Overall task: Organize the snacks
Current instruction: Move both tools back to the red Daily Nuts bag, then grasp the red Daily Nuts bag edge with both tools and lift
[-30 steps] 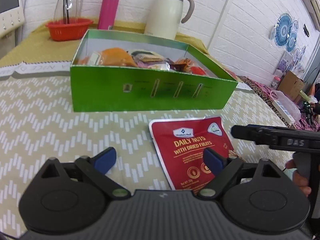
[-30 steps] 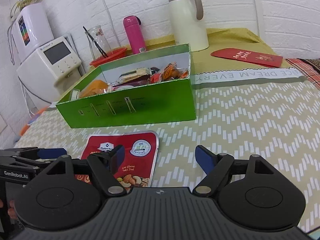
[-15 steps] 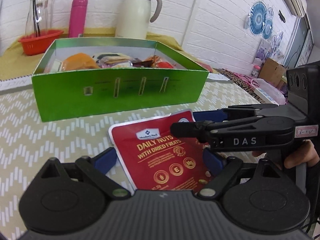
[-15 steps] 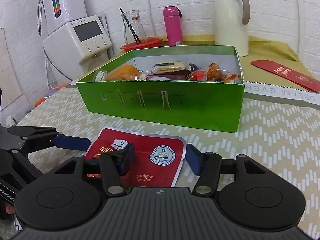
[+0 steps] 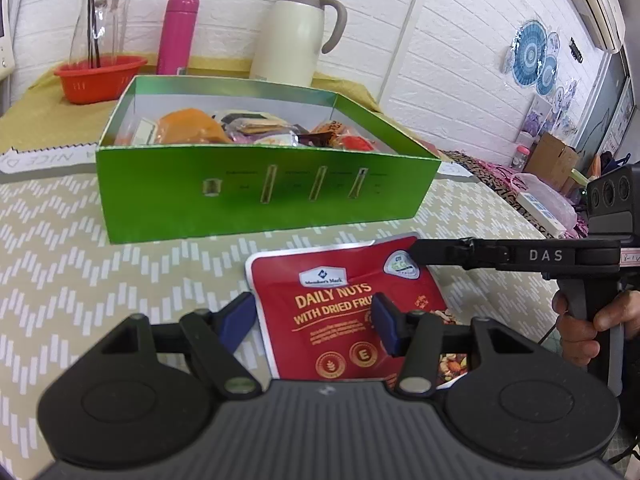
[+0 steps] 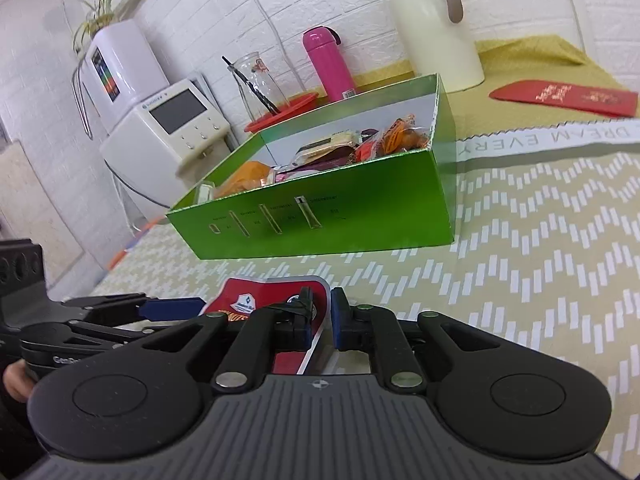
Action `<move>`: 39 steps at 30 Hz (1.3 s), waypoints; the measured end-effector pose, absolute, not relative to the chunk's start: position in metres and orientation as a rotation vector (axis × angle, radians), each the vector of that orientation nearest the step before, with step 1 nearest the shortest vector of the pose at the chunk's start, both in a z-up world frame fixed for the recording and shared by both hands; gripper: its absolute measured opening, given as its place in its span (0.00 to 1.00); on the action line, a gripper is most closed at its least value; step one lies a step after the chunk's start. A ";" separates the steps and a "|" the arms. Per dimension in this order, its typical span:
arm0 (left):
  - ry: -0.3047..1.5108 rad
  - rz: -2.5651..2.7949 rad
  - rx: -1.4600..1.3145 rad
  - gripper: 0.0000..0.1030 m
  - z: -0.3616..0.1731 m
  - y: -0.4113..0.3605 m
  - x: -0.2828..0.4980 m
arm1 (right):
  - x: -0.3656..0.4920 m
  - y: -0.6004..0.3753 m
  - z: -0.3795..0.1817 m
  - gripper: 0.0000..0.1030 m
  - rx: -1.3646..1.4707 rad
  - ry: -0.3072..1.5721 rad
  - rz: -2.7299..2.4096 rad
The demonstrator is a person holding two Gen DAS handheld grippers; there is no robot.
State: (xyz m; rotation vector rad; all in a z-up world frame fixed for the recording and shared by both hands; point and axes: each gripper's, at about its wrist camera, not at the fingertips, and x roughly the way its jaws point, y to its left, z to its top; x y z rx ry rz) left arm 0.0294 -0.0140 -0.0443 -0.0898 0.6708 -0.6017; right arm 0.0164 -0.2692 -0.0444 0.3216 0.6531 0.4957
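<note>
While right gripper (image 6: 320, 320) pinches nut pouch (image 5: 340, 312), left gripper (image 5: 314, 316) straddles it.

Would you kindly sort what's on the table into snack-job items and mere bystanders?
Job: red foil nut pouch; green cardboard snack box.
Bystanders: cream thermos jug; pink flask; orange plastic basket; glass jar; red envelope.

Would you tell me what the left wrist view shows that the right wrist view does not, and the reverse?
Only the left wrist view: blue wall plates, a cardboard carton and an air conditioner.
Only the right wrist view: a potted plant and a red envelope.
Both: the green box holding snacks, the red nut pouch lying on the cloth in front of it, the cream jug and the pink flask.
</note>
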 end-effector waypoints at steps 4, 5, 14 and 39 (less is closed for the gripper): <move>0.676 -0.605 -0.090 0.39 -0.044 -0.010 0.036 | 0.013 -0.277 -0.048 0.18 0.378 0.685 0.522; 0.678 -0.607 -0.091 0.34 -0.043 -0.009 0.038 | 0.010 -0.278 -0.049 0.18 0.379 0.698 0.523; 0.675 -0.607 -0.094 0.25 -0.043 -0.004 0.046 | -0.015 -0.276 -0.046 0.13 0.338 0.703 0.551; 0.732 -0.637 -0.139 0.88 -0.040 0.024 0.044 | -0.004 -0.282 -0.051 0.04 0.480 0.644 0.574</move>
